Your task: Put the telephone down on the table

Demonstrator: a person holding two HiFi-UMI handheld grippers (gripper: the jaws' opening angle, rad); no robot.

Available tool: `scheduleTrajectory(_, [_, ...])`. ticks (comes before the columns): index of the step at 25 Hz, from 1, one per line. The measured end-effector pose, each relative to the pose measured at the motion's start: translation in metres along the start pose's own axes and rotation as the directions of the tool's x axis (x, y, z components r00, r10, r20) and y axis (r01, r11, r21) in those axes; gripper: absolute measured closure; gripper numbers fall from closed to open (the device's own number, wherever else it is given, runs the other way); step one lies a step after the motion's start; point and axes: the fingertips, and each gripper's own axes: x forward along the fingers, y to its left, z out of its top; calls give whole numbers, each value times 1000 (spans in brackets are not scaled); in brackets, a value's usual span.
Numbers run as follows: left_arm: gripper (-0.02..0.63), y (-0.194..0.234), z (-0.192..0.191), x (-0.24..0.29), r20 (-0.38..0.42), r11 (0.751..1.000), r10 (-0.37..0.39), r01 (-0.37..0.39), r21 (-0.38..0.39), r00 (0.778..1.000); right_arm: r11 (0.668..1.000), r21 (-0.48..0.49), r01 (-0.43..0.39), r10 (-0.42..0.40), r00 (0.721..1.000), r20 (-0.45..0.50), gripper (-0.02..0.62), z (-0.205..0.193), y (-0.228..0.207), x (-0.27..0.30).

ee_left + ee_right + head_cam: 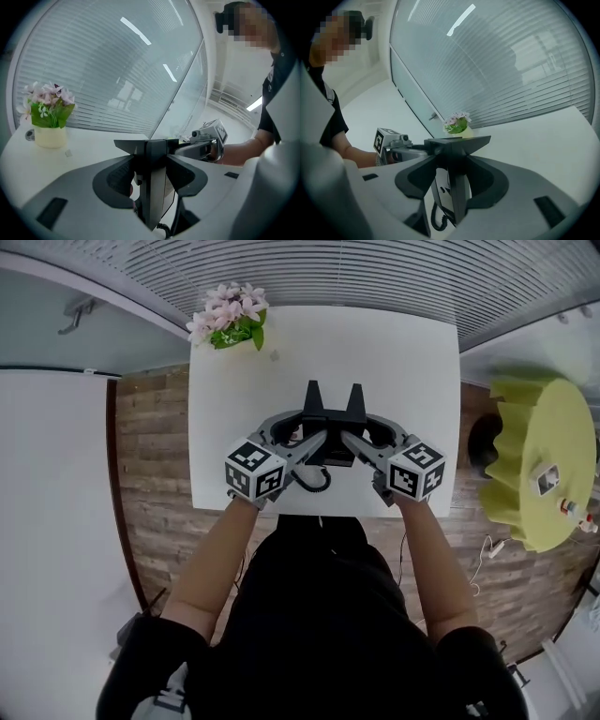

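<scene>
Head view lays out the whole scene: the white table [394,362] over wood floor [150,437], with the black telephone [328,423] above its near middle. The left gripper [309,442] and right gripper [354,442] meet on it from either side. Whether its base touches the tabletop cannot be told from here.

Left gripper view adds what is hidden from above: the tongs are drawn in tight on an edge of the telephone [154,197], with a coiled cord [164,228] hanging below. Right gripper view shows the same firm pinch on the telephone [457,187], plus the cord [436,220] looping under it.

Both bare forearms reach forward from the near side and angle inward, the marker cubes sitting over the table's near edge.

Bare white top lies open to the left, right and far side. A flower pot [230,320] stands in the far left corner, well apart. A yellow round table [539,456] sits off to the right.
</scene>
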Motion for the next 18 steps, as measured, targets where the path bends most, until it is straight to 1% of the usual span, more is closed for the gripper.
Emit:
scheduleTrajectory(4, [388,18,-6,15,-27,999,-20,19,-35,999,999,48,18,-17,1000,-17,384,-5,-19,12])
scheduleTrajectory(12, [388,46,-18,34,-67,996,-34,27,-91,997,993,114,36,-30,998,-52,385,-15,-47,34])
scheduleTrajectory(18, [388,64,-22,46,-84,992,-40,29,-125,996,990,134,46,-37,997,-71,385,-15,-63,47])
